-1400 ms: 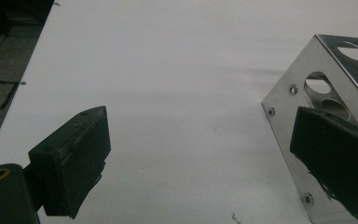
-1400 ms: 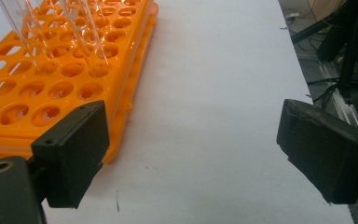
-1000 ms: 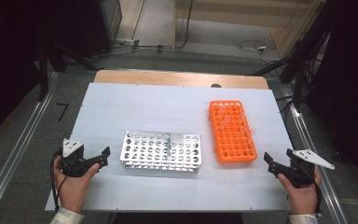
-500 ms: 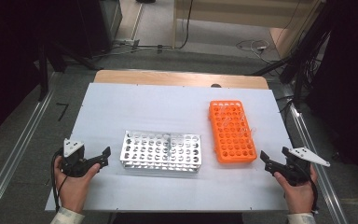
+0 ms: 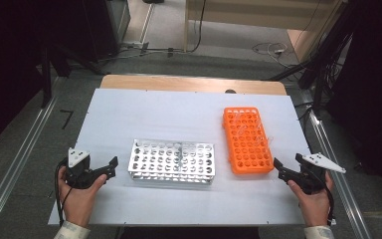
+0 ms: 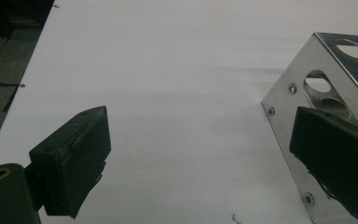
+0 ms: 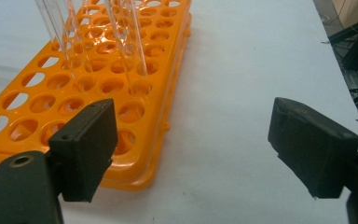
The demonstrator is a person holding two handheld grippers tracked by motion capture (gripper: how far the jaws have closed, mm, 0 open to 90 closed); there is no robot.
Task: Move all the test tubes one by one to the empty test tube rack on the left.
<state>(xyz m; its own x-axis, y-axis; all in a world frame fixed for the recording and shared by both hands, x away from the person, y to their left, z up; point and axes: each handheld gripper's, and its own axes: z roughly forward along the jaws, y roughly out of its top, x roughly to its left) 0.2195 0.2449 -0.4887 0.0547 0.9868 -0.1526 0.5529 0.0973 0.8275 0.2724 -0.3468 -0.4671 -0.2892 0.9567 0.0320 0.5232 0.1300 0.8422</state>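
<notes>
White tabletop (image 5: 179, 112) carries 2 racks: a steel rack (image 5: 171, 160) near the left gripper (image 5: 104, 171) and an orange rack (image 5: 246, 140) just beside the right gripper (image 5: 281, 169). Both grippers' jaws stand released, grasping nothing. Clear tubes (image 7: 121, 42) stand upright in the orange plastic rack; they look light, slick and fragile, best pinched gently near the top.

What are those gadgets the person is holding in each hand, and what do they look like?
They are two hand-held grippers. The left gripper and right gripper are each black, with two blocky black jaws ending in flat pads. Each carries a pale grey three-cornered plate on top and trails a thin black cable. Light-coloured sleeve cuffs show at the wrists.
</notes>
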